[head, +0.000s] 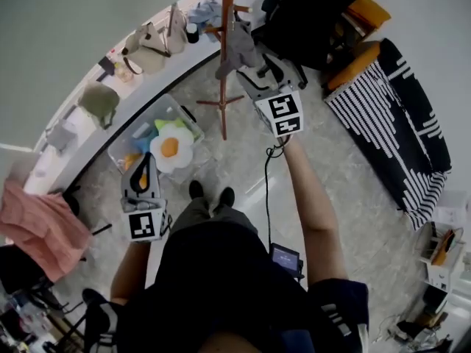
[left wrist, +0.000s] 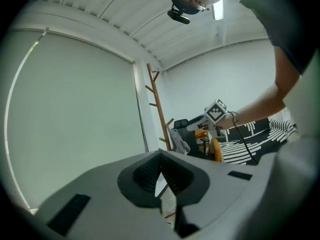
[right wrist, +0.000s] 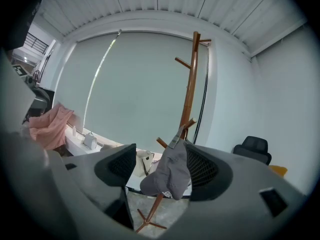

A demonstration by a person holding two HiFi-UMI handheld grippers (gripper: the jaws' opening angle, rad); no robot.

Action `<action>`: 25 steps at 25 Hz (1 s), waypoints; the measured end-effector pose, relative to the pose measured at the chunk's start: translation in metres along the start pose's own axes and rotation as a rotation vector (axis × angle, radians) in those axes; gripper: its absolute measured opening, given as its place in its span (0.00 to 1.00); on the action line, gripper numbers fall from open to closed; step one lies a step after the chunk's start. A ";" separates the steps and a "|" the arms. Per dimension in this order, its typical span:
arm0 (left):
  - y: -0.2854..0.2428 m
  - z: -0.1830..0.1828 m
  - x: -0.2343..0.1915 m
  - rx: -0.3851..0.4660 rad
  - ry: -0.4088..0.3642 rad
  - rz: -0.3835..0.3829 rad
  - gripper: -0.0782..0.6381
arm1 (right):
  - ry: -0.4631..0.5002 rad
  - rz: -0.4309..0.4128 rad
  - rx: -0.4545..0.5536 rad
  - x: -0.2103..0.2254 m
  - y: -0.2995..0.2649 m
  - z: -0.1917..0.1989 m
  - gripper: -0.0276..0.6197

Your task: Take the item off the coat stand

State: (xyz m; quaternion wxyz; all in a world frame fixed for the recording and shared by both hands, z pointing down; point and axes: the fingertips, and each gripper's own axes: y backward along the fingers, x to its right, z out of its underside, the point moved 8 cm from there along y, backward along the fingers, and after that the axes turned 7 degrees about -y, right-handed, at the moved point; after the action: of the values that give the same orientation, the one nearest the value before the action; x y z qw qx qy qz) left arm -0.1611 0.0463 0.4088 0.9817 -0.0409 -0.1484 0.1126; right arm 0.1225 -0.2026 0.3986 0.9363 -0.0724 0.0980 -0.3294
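Note:
A wooden coat stand (head: pixel 224 57) rises near the window ledge. A grey cap (head: pixel 237 50) hangs by its strap from one of the pegs. My right gripper (head: pixel 249 63) is raised to the cap. In the right gripper view the cap (right wrist: pixel 170 171) hangs in the gap of my right gripper (right wrist: pixel 162 164), closer to the right pad. The jaws stand wide open and the stand's pole (right wrist: pixel 190 84) rises behind. My left gripper (head: pixel 143 160) is held low at the left. Its jaws meet at the tips (left wrist: pixel 160 156) with nothing between them.
A white ledge (head: pixel 184 68) behind the stand carries handbags (head: pixel 151 46) and a green hat (head: pixel 99 100). A clear bin (head: pixel 121 147) holds a fried-egg plush (head: pixel 171 147). A black chair (head: pixel 309 13) and a striped sofa (head: pixel 390 116) stand to the right. Pink cloth (head: pixel 40 223) lies at the left.

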 end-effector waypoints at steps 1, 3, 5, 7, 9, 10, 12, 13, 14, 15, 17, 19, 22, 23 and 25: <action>-0.006 0.002 -0.003 -0.001 -0.001 0.003 0.14 | 0.000 -0.004 -0.010 0.004 -0.009 0.004 0.55; -0.017 0.004 -0.011 0.004 -0.005 0.015 0.14 | 0.000 -0.010 -0.029 0.012 -0.028 0.012 0.55; -0.029 0.006 -0.019 0.007 -0.003 0.031 0.14 | -0.001 -0.011 -0.050 0.020 -0.044 0.017 0.55; -0.042 0.007 -0.026 0.008 0.000 0.045 0.14 | 0.003 -0.011 -0.069 0.029 -0.061 0.022 0.55; -0.051 0.008 -0.032 0.005 -0.003 0.053 0.14 | 0.005 -0.018 -0.091 0.037 -0.075 0.027 0.55; -0.054 0.009 -0.034 0.001 -0.003 0.054 0.14 | 0.004 -0.022 -0.101 0.040 -0.081 0.029 0.56; -0.061 0.009 -0.039 -0.007 0.002 0.052 0.14 | -0.003 -0.030 -0.113 0.049 -0.090 0.034 0.57; -0.065 0.009 -0.041 -0.008 0.003 0.051 0.14 | -0.008 -0.034 -0.115 0.053 -0.094 0.035 0.57; -0.068 0.010 -0.043 -0.008 0.003 0.050 0.14 | -0.012 -0.040 -0.117 0.056 -0.098 0.036 0.57; -0.071 0.011 -0.045 -0.009 0.004 0.049 0.14 | -0.016 -0.046 -0.122 0.058 -0.103 0.038 0.57; -0.076 0.013 -0.049 -0.014 0.004 0.048 0.14 | -0.020 -0.065 -0.138 0.060 -0.110 0.042 0.57; -0.078 0.014 -0.051 -0.020 0.002 0.045 0.14 | -0.023 -0.085 -0.153 0.062 -0.116 0.046 0.58; -0.082 0.015 -0.053 -0.027 0.002 0.040 0.14 | -0.037 -0.105 -0.167 0.065 -0.123 0.052 0.58; -0.084 0.015 -0.053 -0.029 0.003 0.039 0.14 | -0.042 -0.109 -0.170 0.066 -0.125 0.053 0.58; -0.085 0.016 -0.055 -0.032 0.006 0.035 0.14 | -0.048 -0.115 -0.174 0.067 -0.129 0.054 0.58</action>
State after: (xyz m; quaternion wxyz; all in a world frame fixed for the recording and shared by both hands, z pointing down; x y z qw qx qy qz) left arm -0.1994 -0.0488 0.4187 0.9792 -0.0594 -0.1464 0.1273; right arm 0.1088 -0.3405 0.4680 0.9080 -0.1667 0.0994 -0.3712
